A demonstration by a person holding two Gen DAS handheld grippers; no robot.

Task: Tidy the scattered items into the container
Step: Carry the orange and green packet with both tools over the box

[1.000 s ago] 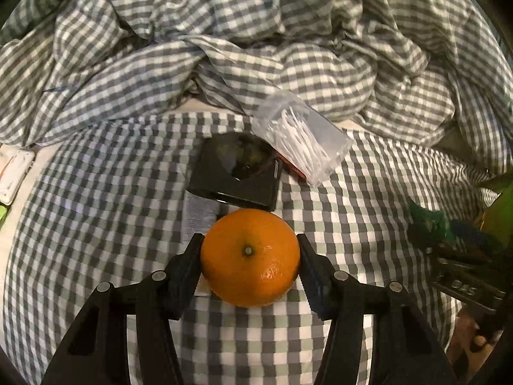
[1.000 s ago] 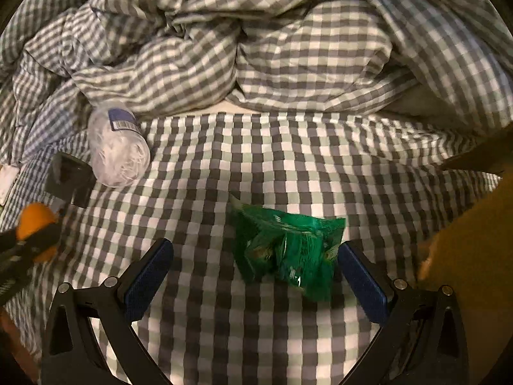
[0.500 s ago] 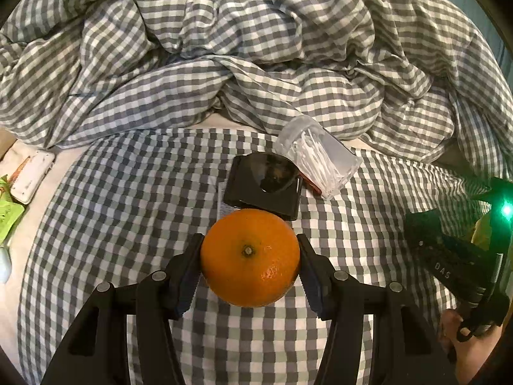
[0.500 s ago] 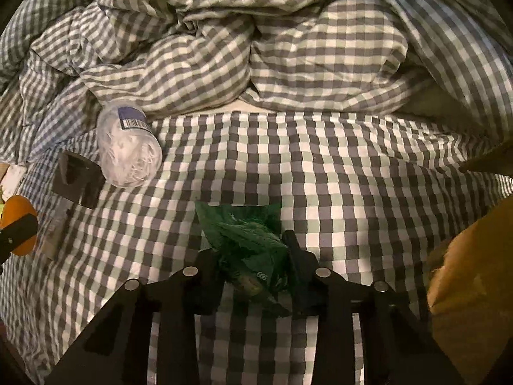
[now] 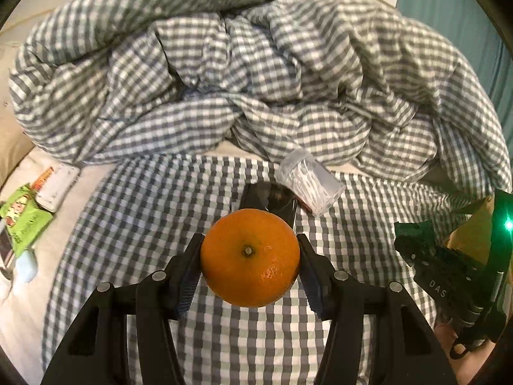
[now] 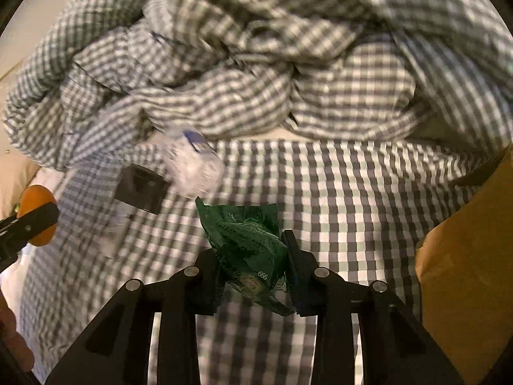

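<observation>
My left gripper (image 5: 250, 261) is shut on an orange (image 5: 250, 258) and holds it above the checked bed sheet (image 5: 144, 211). My right gripper (image 6: 253, 268) is shut on a crumpled green snack packet (image 6: 247, 243), lifted off the sheet. A brown cardboard box (image 6: 465, 288) stands at the right edge of the right wrist view. A clear tub of cotton swabs (image 5: 309, 186) and a black square case (image 5: 271, 200) lie on the sheet beyond the orange. The right gripper with the packet shows at the right of the left wrist view (image 5: 416, 240).
A bunched checked duvet (image 5: 256, 80) fills the back. At far left on the white mattress lie a light green packet (image 5: 22, 221) and a white flat item (image 5: 57, 186). The tub (image 6: 192, 166) and case (image 6: 141, 189) also show in the right wrist view.
My right gripper shut on the green packet and lifted it. My left gripper rose and drew back with the orange, so the tub and case look farther away.
</observation>
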